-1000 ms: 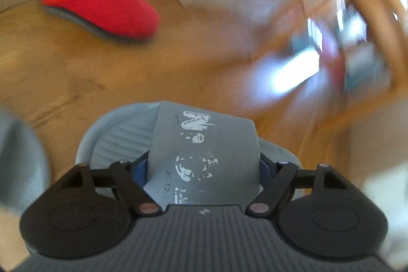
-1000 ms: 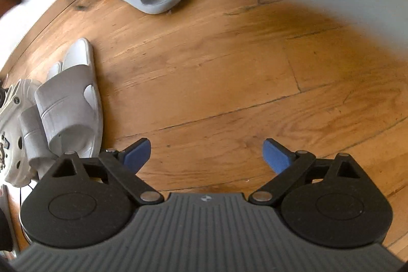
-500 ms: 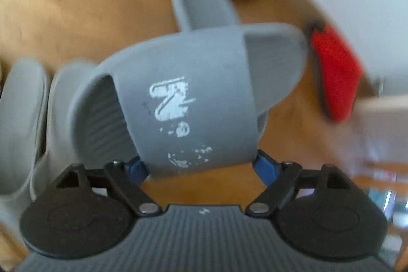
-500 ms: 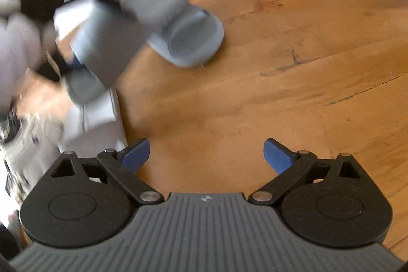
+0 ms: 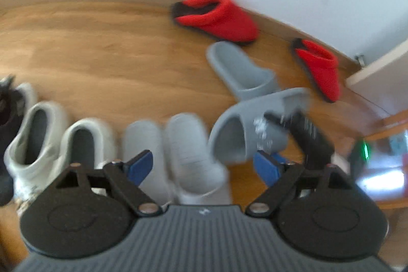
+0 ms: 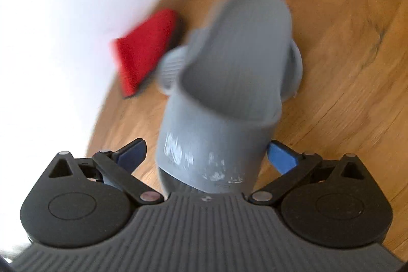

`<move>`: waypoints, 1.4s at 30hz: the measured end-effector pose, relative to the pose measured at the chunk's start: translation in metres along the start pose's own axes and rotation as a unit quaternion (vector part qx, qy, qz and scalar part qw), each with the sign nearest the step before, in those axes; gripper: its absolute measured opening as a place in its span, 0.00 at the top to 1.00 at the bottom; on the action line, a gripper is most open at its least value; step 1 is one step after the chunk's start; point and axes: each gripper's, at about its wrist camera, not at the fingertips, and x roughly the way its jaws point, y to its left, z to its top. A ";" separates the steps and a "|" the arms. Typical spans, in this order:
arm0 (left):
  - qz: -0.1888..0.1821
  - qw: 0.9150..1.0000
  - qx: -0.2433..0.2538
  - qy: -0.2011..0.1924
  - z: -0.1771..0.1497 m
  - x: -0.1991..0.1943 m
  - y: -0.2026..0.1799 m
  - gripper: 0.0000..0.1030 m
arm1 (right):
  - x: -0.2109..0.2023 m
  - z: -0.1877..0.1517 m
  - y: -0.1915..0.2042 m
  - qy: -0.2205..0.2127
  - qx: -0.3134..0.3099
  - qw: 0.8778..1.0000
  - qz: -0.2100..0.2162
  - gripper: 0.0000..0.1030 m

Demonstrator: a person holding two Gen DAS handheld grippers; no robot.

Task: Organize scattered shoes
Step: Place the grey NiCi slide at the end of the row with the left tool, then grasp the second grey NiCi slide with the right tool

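A grey slide sandal (image 6: pixel 224 98) with worn white lettering lies between the right gripper's (image 6: pixel 206 157) parted jaws. The left gripper's (image 5: pixel 204 167) jaws, just opening, stand apart, empty

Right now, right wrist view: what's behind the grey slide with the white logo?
A second grey slide, mostly covered: only its ribbed footbed and bits of its rim show. A red slipper lies beyond, at the left.

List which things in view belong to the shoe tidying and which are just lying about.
Part of the job:
logo slide
grey slide
red slippers
pale slides
white clogs
black shoe

Just there:
white panel
wooden frame
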 end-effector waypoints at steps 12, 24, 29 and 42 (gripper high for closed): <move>-0.013 0.999 0.005 0.028 -0.041 0.009 0.023 0.16 | -0.082 0.011 0.008 0.025 -0.465 0.884 0.040 0.30; -0.023 0.999 0.023 0.026 -0.040 0.013 0.013 0.16 | -0.055 -0.002 -0.006 0.129 -0.540 0.831 -0.005 0.01; -0.015 0.999 0.029 0.020 -0.037 0.016 0.011 0.16 | -0.017 -0.025 0.004 0.142 -0.537 0.832 0.007 0.08; -0.059 0.979 0.180 -0.075 0.022 0.078 -0.085 0.12 | -0.051 -0.028 -0.007 0.144 -0.560 0.815 0.037 0.01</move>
